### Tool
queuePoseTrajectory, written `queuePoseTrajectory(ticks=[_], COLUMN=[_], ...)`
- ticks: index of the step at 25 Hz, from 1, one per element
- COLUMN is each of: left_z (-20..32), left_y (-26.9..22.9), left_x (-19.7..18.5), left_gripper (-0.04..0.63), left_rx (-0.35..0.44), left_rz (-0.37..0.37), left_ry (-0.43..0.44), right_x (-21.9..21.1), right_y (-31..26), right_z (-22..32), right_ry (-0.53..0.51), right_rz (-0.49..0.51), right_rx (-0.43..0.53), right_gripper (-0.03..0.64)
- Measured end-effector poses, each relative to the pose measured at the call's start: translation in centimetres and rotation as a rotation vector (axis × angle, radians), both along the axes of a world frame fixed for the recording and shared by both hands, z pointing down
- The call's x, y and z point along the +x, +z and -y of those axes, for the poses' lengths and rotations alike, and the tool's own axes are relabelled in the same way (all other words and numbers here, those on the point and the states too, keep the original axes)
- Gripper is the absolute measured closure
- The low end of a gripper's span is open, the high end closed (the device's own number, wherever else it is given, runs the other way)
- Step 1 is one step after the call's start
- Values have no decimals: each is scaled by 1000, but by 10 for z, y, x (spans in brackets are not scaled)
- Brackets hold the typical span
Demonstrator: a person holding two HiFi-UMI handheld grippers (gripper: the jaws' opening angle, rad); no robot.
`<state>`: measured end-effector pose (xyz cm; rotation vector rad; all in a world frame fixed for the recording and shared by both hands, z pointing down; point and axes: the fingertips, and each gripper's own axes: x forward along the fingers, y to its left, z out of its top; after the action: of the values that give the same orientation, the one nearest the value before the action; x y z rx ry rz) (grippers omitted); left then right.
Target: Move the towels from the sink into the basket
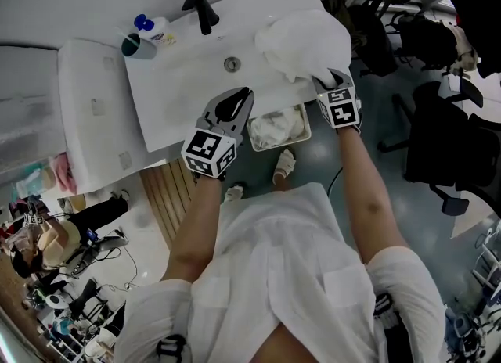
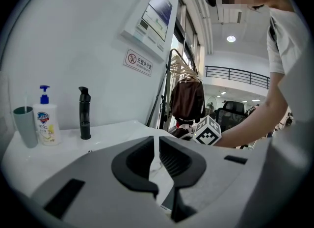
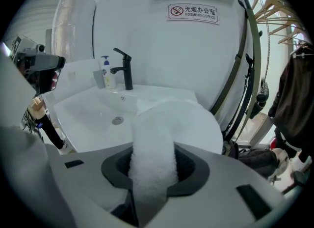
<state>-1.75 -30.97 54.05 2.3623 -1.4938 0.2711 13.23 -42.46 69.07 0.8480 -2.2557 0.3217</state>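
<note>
Spreading out ahead of both pairs of jaws, the white sink [image 1: 188, 72] takes up most of the head view, its basin bare in front of the left jaws. The white towel [image 1: 301, 41] lies bunched on the sink's corner straight ahead of the right jaws, and a thick fold of it runs back between them. The right gripper [image 1: 330, 81] is clamped on that fold: in the right gripper view both jaws press into the pile from either side, with the rest of the towel mounded beyond their tips. The basket [image 1: 252, 131] sits below the sink's front edge, lower than both pairs of jaws and between them, with a second towel [image 1: 275, 127] crumpled inside. The left gripper [image 1: 241, 94] hangs over the sink's front edge, its jaws drawn together to a thin slit with nothing in them. Beyond the left jaws and off to their left stands the black faucet [image 1: 201, 9], and further left the soap bottle [image 1: 156, 29] and the grey-green cup [image 1: 137, 44]. The drain [image 1: 231, 64] lies just ahead of the left jaw tips.
</note>
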Motion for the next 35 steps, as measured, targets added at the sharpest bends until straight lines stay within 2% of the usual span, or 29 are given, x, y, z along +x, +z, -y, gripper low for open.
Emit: queuePoseTrajectory(ticks=[9,16,35], left_z=[-3,-7,-31], left_y=[-8,-18,-50], left_x=[-10,-16,-44], left_gripper=[557,557,557], left_rx=[12,33,90], left_rz=[3,5,-12], left_ry=[-39,-53,-10], right_x=[3,12,10], right_y=[-14,-52,-142], right_z=[2,8,-20], right_ry=[8,76,201], right_rz=[-17,71,162], right_rx=[32,127,293], right_gripper=[509,512,515])
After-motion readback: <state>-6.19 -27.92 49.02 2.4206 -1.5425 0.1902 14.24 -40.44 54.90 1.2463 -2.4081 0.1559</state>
